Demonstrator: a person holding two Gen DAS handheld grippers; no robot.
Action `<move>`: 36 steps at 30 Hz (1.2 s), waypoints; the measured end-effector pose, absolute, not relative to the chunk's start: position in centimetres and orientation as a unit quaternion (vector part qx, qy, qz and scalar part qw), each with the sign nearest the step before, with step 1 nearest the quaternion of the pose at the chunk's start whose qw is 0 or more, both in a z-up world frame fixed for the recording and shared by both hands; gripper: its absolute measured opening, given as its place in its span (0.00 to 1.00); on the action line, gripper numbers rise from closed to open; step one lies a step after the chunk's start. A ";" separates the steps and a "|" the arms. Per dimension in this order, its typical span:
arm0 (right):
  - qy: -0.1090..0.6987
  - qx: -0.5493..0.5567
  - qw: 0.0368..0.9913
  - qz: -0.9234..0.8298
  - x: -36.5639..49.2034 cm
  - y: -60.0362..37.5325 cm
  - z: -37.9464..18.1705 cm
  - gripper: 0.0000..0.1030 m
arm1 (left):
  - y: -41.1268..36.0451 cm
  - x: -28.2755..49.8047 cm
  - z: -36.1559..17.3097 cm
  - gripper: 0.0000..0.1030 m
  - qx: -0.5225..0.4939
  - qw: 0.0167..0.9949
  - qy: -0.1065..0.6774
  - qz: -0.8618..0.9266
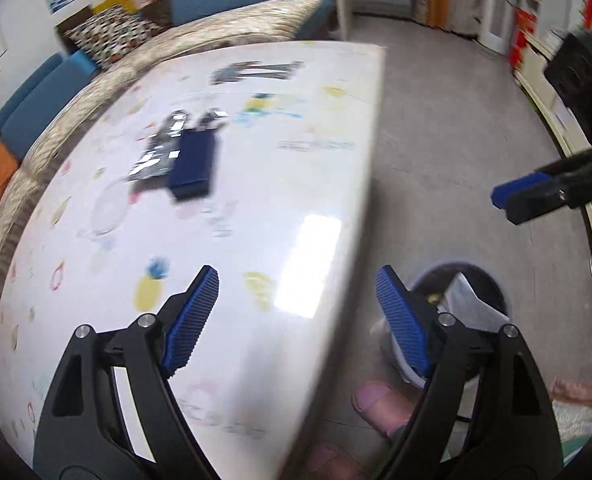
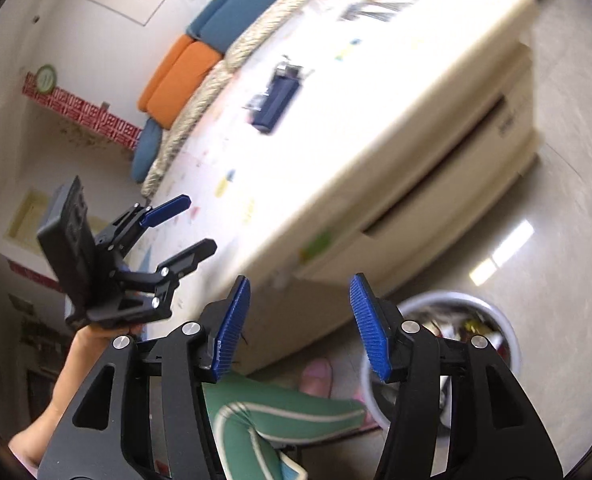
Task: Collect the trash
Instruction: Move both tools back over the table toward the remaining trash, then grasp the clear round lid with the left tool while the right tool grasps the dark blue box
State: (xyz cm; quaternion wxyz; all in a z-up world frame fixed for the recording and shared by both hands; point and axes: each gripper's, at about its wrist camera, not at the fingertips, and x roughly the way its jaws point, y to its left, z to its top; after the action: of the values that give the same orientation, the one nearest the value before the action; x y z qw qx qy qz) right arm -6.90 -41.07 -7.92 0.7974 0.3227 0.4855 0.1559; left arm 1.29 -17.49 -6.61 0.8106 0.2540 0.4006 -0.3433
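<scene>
Both grippers were empty, with their jaws apart. The left gripper (image 1: pixel 298 312) hung over the near right edge of the white table (image 1: pixel 256 200), one finger above the tabletop and the other past the edge, above the bin (image 1: pixel 496 292) on the floor. The right gripper (image 2: pixel 300 324) was lower, in front of the table's side, its right finger over the bin's rim. In the left wrist view the right gripper showed at the far right edge, its blue pads apart; in the right wrist view the left gripper sat at the left, held in a bare hand (image 2: pixel 96 332).

The trash still on the table lay well away from both grippers, toward the far left: a dark blue box (image 1: pixel 192 168) touching a black wrapper (image 1: pixel 158 152) with white marks. Blur hid their details. The bin, dark inside with a pale rim, stood near the table's corner and already held white paper (image 1: pixel 468 300) and other scraps. A toe (image 1: pixel 376 400) showed on the grey floor beside it.
</scene>
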 end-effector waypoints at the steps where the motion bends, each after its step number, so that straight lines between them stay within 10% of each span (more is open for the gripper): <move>1: 0.483 0.319 0.800 0.158 -5.9 -40.5 -7.4 0.56 | -16.7 2.4 -6.1 0.78 0.245 0.817 0.401 -0.333; 36: 0.561 0.244 0.791 0.025 22.7 -30.0 -10.0 0.75 | -12.4 25.4 -11.9 0.92 0.227 0.833 0.446 -0.235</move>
State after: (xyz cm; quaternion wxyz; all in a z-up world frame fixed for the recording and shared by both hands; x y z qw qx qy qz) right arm 22.69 -30.02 -9.97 0.7905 0.2438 0.5612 0.0249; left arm 25.40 -12.36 -11.90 0.8332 0.2266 0.4464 -0.2348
